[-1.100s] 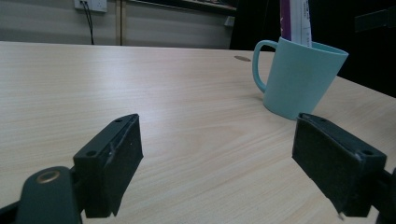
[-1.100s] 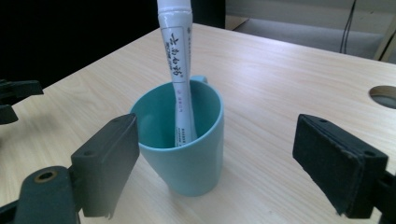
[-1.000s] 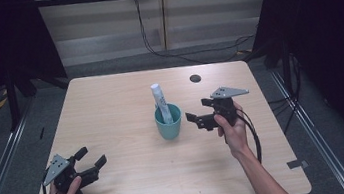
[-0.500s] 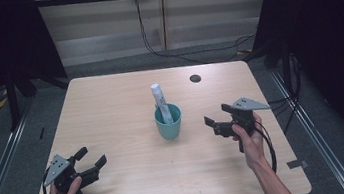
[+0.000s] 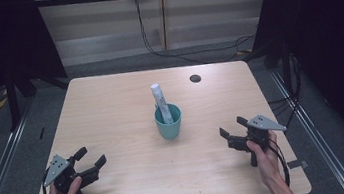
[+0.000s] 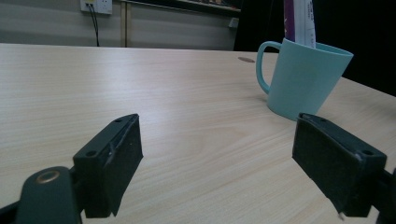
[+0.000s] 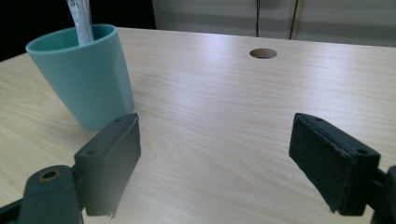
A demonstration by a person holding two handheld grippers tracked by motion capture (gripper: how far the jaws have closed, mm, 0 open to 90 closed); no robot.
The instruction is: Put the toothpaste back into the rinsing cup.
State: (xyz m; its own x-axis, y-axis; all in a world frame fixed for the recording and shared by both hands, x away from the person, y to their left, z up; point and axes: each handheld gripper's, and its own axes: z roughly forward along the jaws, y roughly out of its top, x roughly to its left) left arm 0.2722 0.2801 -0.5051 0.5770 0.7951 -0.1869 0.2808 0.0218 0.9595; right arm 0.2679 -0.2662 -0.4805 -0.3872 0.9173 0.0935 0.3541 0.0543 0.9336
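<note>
At the middle of the pale wooden table (image 5: 112,115) we see a teal plastic mug (image 5: 168,121) holding a white tube (image 5: 160,96) upright. Our right gripper (image 5: 233,132) has drawn back from beside the mug to the near right, jaws spread, empty. Our left gripper (image 5: 92,157) rests near left, likewise spread. The placing looks finished.

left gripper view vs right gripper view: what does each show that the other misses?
Left gripper view: the mug's handle and the wall socket. Right gripper view: the round hole in the table seen clearly, and the mug's open rim. Both: the teal mug holding a white tube, wooden tabletop, and each hand-held gripper's own jaws standing wide apart with nothing between.
</note>
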